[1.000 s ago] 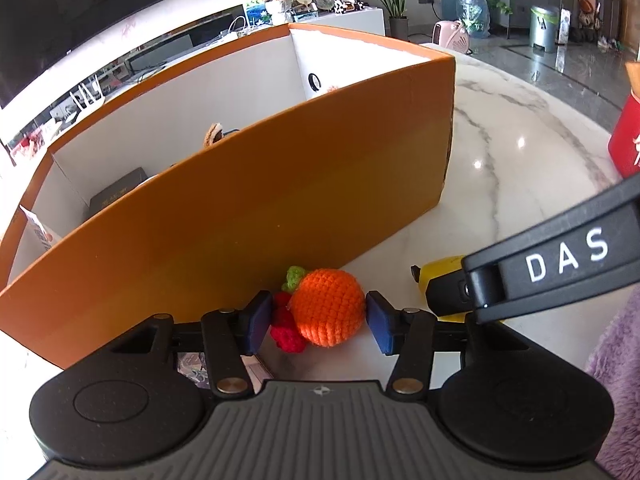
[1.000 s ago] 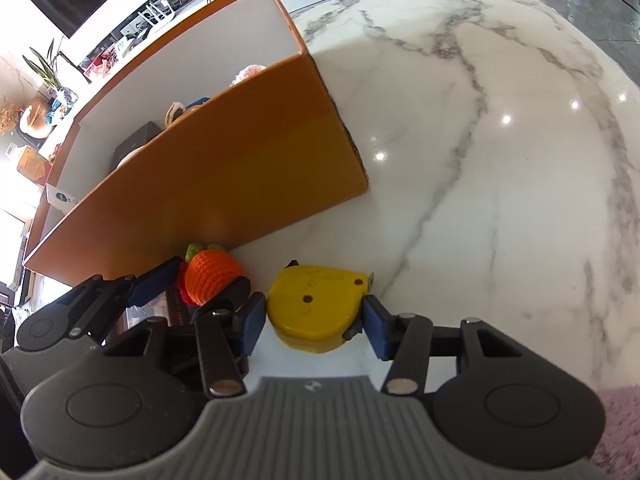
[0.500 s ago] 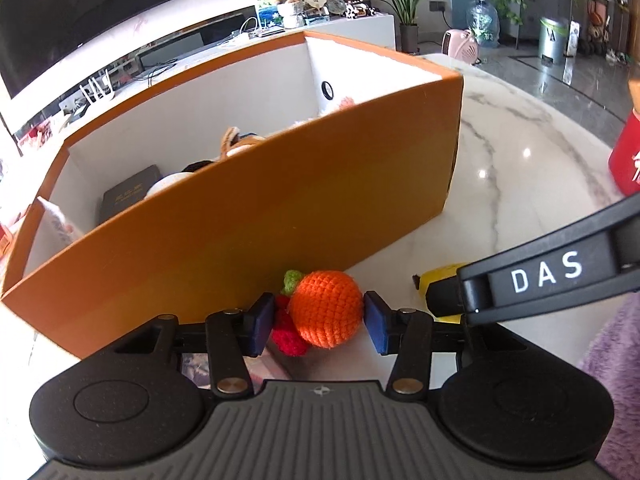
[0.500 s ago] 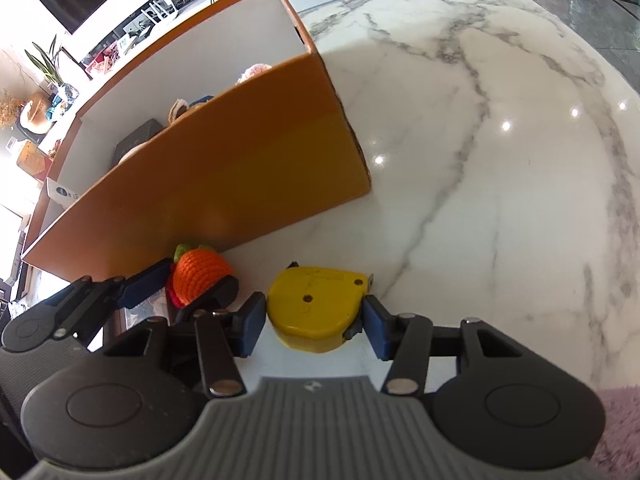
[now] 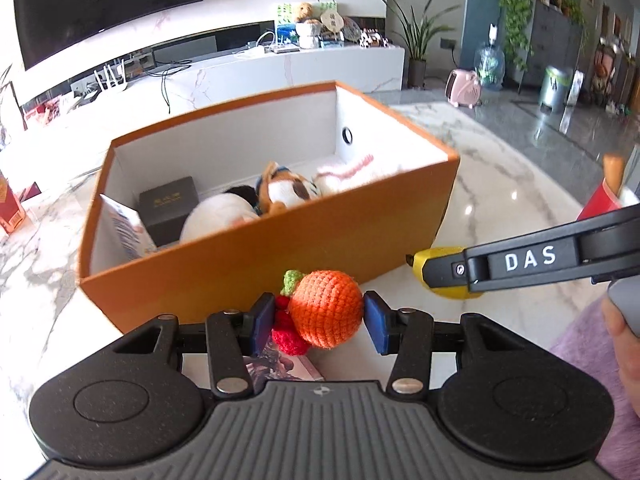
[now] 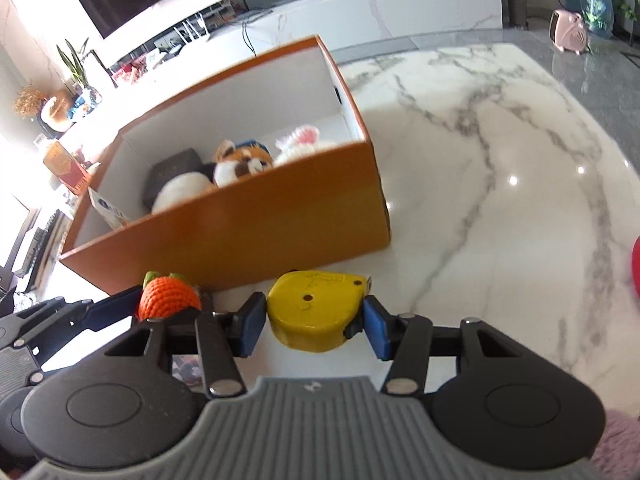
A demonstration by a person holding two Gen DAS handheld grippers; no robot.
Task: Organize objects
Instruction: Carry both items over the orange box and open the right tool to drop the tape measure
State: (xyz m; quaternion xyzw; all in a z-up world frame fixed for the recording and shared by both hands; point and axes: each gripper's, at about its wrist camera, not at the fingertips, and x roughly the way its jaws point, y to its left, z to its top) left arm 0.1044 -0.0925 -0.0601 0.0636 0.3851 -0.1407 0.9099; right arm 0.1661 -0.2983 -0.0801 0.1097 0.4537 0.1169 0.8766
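My left gripper (image 5: 318,320) is shut on an orange crocheted fruit (image 5: 326,308) with a green top and red berries, held in front of the orange box (image 5: 256,252). My right gripper (image 6: 314,320) is shut on a yellow tape measure (image 6: 316,312), also in front of the box's near wall (image 6: 256,236). The fruit also shows in the right wrist view (image 6: 168,300), and the tape measure in the left wrist view (image 5: 440,276). Both are raised above the marble table (image 6: 500,184).
Inside the box lie a fox plush (image 5: 284,188), a white plush (image 5: 216,216), a pink-white plush (image 5: 352,168), a black case (image 5: 168,200) and a leaflet (image 5: 124,232). A red container (image 5: 604,196) stands at the right. A booklet (image 5: 280,364) lies under my left gripper.
Both grippers have risen with their objects, so the inside of the box and the plush toys now show over its near wall.
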